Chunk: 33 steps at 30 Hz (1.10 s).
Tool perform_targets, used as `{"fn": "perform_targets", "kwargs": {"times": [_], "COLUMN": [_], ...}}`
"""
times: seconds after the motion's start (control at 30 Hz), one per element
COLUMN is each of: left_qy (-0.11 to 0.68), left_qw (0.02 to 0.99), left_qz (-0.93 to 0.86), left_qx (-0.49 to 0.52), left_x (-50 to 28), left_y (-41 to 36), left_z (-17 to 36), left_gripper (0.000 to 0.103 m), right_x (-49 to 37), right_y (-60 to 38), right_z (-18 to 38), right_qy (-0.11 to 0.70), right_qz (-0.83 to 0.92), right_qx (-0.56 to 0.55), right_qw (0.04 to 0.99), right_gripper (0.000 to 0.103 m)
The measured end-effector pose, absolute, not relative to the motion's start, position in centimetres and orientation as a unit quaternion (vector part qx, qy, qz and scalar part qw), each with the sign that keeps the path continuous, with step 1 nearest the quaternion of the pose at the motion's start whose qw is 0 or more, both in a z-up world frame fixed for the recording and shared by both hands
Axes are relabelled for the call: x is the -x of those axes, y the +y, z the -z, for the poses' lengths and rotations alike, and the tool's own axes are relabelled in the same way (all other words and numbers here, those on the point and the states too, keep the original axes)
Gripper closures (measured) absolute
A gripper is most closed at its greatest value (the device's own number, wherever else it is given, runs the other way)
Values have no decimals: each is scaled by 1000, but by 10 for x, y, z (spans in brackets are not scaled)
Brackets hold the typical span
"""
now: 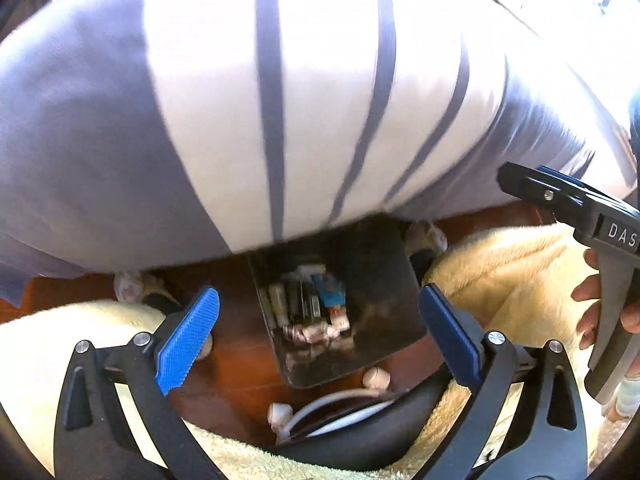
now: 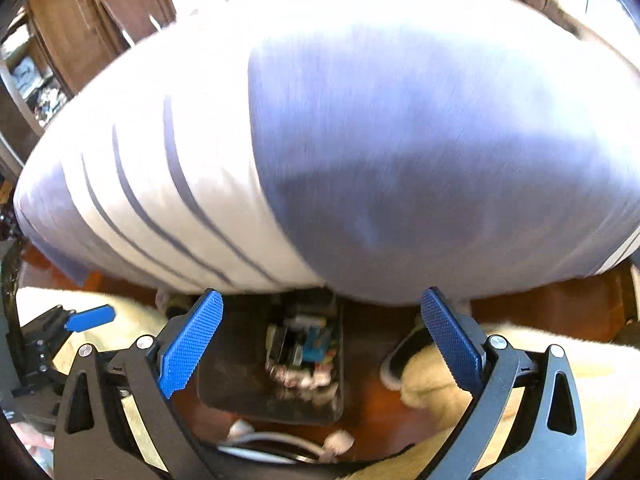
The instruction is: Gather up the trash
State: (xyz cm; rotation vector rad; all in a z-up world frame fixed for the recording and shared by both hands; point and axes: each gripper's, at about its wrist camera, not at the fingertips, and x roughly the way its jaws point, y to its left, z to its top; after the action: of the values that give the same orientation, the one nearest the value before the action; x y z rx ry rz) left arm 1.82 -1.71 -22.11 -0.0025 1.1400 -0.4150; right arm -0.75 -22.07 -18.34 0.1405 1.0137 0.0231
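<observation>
Both wrist views look steeply down. A large pillow, white with blue-grey bands and stripes, fills the upper field, blurred. Beneath it, on a red-brown wooden floor, stands a dark bin holding trash: small packets and wrappers heaped at one side. Cream fleece covers both sides; white chair feet show at the lower edge. Brown wooden cabinets stand at upper left in the right view. Left gripper and right gripper: jaws spread wide, nothing between them, above the bin.
</observation>
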Motion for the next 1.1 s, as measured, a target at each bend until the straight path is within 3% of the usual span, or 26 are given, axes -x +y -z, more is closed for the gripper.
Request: {"fn": "perform_targets", "kwargs": {"times": [0.57, 0.9, 1.1], "left_qy": [254, 165, 157], "left_qw": [958, 980, 982], "left_qz": [135, 102, 104], "left_qx": [-11, -35, -21], "left_x": [12, 39, 46], "left_y": [11, 4, 1], "left_z": [8, -52, -55], "left_gripper": [8, 8, 8], "right_x": [50, 66, 81], "right_y": [-225, -214, -210], "right_z": [-1, -55, -67], "right_qy": [234, 159, 136], "right_qz": [23, 16, 39], "right_qx": [-32, -15, -13], "right_qw": [971, 987, 990], "right_gripper": [3, 3, 3]}}
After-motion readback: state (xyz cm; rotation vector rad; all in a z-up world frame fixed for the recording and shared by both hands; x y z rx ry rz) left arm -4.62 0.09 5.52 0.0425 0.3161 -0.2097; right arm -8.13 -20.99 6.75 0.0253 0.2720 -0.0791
